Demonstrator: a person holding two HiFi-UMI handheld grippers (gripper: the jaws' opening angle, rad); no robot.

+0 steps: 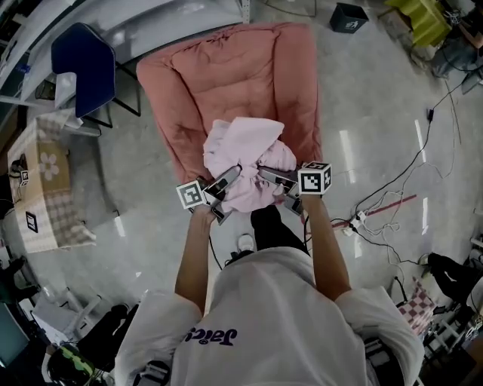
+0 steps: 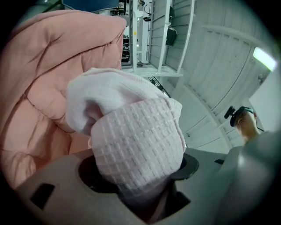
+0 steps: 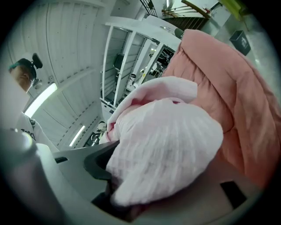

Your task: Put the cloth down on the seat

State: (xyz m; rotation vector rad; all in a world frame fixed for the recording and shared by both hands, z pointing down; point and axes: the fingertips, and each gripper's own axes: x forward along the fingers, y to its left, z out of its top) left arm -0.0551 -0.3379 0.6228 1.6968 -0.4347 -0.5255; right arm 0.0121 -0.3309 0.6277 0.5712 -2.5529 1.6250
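A bunched pale pink waffle-weave cloth (image 1: 245, 147) hangs over the front part of a salmon-pink padded seat (image 1: 226, 75). My left gripper (image 1: 232, 175) grips its lower left side and my right gripper (image 1: 266, 173) its lower right side. Both are shut on thick wads of it. In the left gripper view the cloth (image 2: 136, 149) fills the jaws, with the seat (image 2: 35, 88) behind at the left. In the right gripper view the cloth (image 3: 167, 149) bulges out of the jaws, and the seat (image 3: 237, 88) rises at the right. The fingertips are hidden by the fabric.
A dark blue chair (image 1: 83, 60) stands left of the seat. A box under checked fabric (image 1: 41, 181) sits at the far left. Cables and a power strip (image 1: 362, 219) trail over the floor at the right. A black bin (image 1: 349, 16) is at the back.
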